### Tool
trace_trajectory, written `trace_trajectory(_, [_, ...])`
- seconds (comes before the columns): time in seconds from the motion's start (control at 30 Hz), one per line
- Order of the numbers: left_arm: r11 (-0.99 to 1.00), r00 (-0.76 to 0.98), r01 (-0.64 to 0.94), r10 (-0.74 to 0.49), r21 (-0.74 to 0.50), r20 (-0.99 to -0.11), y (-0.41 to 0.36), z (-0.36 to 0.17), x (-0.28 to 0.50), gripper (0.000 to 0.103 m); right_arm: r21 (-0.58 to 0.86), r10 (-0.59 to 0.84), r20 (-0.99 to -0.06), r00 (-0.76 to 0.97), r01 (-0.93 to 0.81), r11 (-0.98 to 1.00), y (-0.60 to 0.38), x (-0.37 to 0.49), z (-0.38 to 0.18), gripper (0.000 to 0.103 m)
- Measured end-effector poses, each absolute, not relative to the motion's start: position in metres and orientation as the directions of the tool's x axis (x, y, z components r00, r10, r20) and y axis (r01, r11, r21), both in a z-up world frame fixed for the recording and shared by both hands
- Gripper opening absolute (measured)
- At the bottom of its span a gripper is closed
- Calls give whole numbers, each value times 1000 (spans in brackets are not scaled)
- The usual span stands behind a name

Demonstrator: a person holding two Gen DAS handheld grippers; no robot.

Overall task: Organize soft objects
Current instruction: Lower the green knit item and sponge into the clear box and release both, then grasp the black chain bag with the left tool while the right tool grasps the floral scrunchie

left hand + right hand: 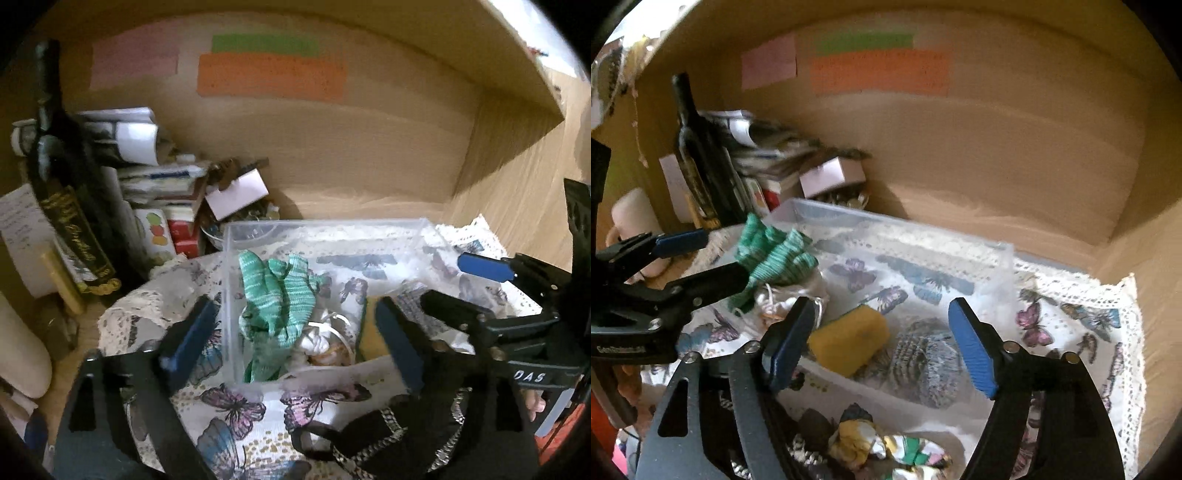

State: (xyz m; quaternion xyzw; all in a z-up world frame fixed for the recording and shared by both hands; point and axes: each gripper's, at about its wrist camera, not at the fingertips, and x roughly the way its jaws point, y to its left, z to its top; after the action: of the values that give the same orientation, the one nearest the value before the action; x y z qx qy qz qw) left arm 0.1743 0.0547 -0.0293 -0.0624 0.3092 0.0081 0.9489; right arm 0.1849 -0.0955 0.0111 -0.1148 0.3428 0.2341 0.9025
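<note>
A clear plastic box (pixel 236 280) (pixel 1004 273) sits on a butterfly-print cloth (pixel 236 406) (pixel 1071 317). Inside lie a green striped cloth (pixel 277 295) (pixel 772 254), a white drawstring pouch (pixel 317 339) (pixel 783 299), a yellow sponge (pixel 849 339) (pixel 367 332) and a grey patterned fabric (pixel 923 362). My left gripper (pixel 291 343) is open above the box's near left corner, empty; it also shows in the right wrist view (pixel 701 254). My right gripper (pixel 879 347) is open over the sponge, empty. A black strap with patterned trim (pixel 362 439) and a crumpled colourful cloth (pixel 886 446) lie in front of the box.
A dark wine bottle (pixel 70 206) (pixel 698 158), stacked papers and small boxes (pixel 162 177) crowd the shelf's left side. Wooden back wall carries pink, green and orange notes (pixel 269 74). A cream mug (pixel 631 214) stands far left.
</note>
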Motion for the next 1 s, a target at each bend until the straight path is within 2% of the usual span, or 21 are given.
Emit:
trace_trajectory(0.2, [996, 844, -46, 1, -70, -536, 48, -16, 145, 103, -28, 364, -610, 704, -478, 878, -114, 162, 32, 79])
trace_trajectory(0.4, [997, 823, -6, -36, -72, -567, 41, -28, 130, 103, -32, 351, -585, 731, -454, 891, -132, 141, 34, 80])
trace_trajectory(0.63, [998, 751, 62, -62, -23, -657, 20, -68, 132, 103, -57, 290, -636, 716, -418, 907, -155, 131, 6, 80])
trace_trajectory(0.77, [988, 678, 129, -146, -79, -720, 13, -90, 143, 103, -27, 273, -676, 685, -393, 919, -169, 134, -13, 80])
trace_trajectory(0.83, [988, 666, 122, -150, -91, -730, 12, -97, 147, 102, 2, 282, -702, 654, -394, 919, -175, 136, -23, 78])
trace_trajectory(0.87, [987, 660, 122, -156, -99, -735, 12, -101, 149, 99, 9, 285, -713, 641, -398, 917, -176, 135, -28, 74])
trace_trajectory(0.93, [983, 634, 140, -184, -123, -751, 11, -108, 153, 75, 14, 287, -742, 606, -414, 910, -175, 136, -39, 68])
trace_trajectory(1.0, [975, 608, 170, -219, -145, -763, 8, -112, 153, 62, 7, 282, -766, 577, -431, 902, -171, 138, -48, 62])
